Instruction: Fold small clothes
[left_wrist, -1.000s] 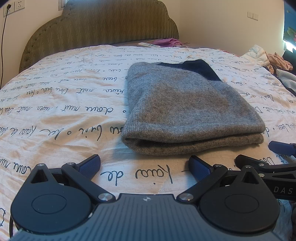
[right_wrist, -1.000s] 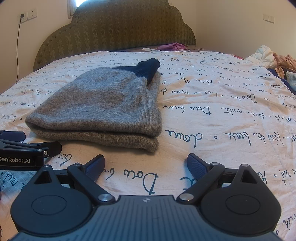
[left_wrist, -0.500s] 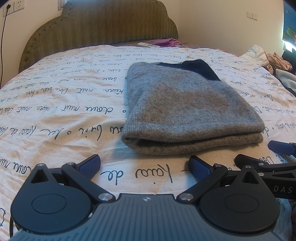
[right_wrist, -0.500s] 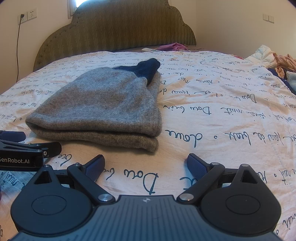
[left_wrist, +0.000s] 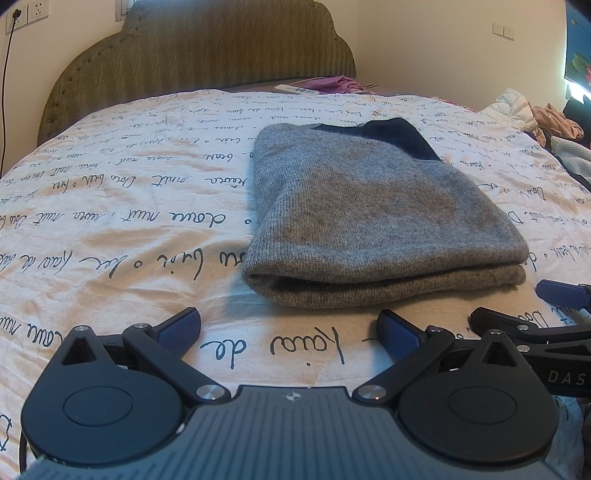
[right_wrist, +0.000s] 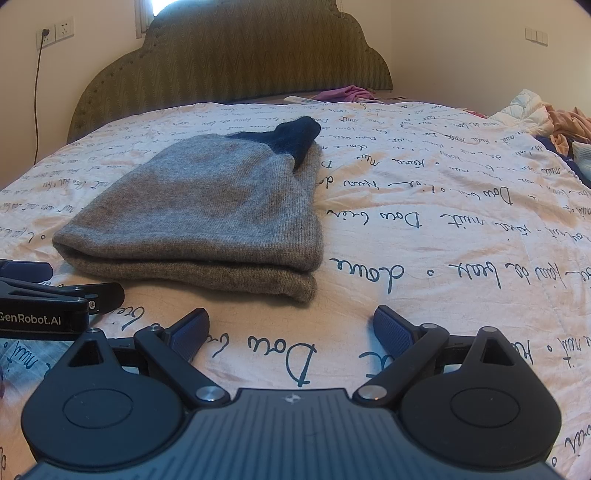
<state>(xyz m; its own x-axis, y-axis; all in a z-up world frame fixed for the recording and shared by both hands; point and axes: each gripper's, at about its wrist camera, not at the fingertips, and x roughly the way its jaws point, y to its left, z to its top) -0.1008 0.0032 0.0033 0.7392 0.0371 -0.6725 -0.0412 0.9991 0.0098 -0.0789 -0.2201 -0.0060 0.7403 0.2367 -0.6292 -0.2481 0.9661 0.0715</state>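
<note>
A grey knit garment (left_wrist: 369, 218) with a dark navy part at its far end lies folded in a flat stack on the bed; the right wrist view shows the same grey garment (right_wrist: 207, 218). My left gripper (left_wrist: 290, 332) hovers low over the sheet just in front of the fold, open and holding nothing. My right gripper (right_wrist: 291, 332) sits open beside it, in front of the garment's right corner, also with nothing in it. Each gripper's side shows at the edge of the other's view.
The bed cover (left_wrist: 110, 229) is cream with dark handwriting print. A padded green headboard (left_wrist: 207, 55) stands at the far end, with a pink cloth (left_wrist: 338, 84) and a white remote (left_wrist: 290, 88) before it. Loose clothes (left_wrist: 535, 118) are heaped at the right.
</note>
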